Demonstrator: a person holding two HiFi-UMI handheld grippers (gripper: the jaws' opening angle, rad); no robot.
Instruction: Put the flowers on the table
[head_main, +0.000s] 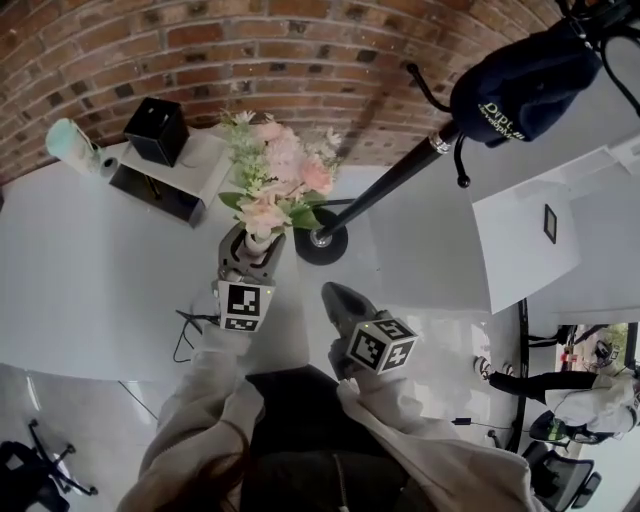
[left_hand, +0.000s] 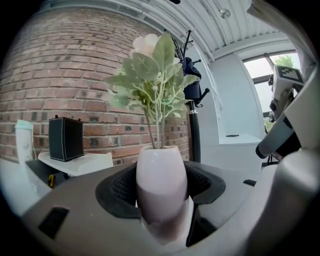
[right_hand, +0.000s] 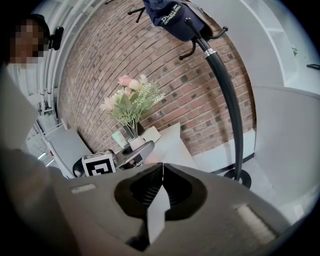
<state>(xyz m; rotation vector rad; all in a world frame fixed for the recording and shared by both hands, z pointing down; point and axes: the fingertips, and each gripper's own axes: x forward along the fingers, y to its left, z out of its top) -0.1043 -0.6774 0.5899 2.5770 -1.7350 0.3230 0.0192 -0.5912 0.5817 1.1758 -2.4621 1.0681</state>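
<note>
A bunch of pink flowers with green leaves (head_main: 275, 178) stands in a pale pink vase (head_main: 258, 240). My left gripper (head_main: 254, 250) is shut on the vase's body and holds it upright near the right edge of the white table (head_main: 80, 270). In the left gripper view the vase (left_hand: 161, 185) fills the gap between the black pads, and the flowers (left_hand: 152, 70) rise above it. My right gripper (head_main: 342, 302) hangs to the right of the vase, shut and holding nothing. In the right gripper view its jaws (right_hand: 162, 169) meet, with the flowers (right_hand: 131, 102) farther off to the left.
A black coat stand has its round base (head_main: 320, 244) just right of the vase, and a dark cap (head_main: 520, 88) hangs on top of the stand. A black box (head_main: 157, 130) sits on a small white stand (head_main: 205, 165) by the brick wall. A mint bottle (head_main: 70, 140) is at the far left.
</note>
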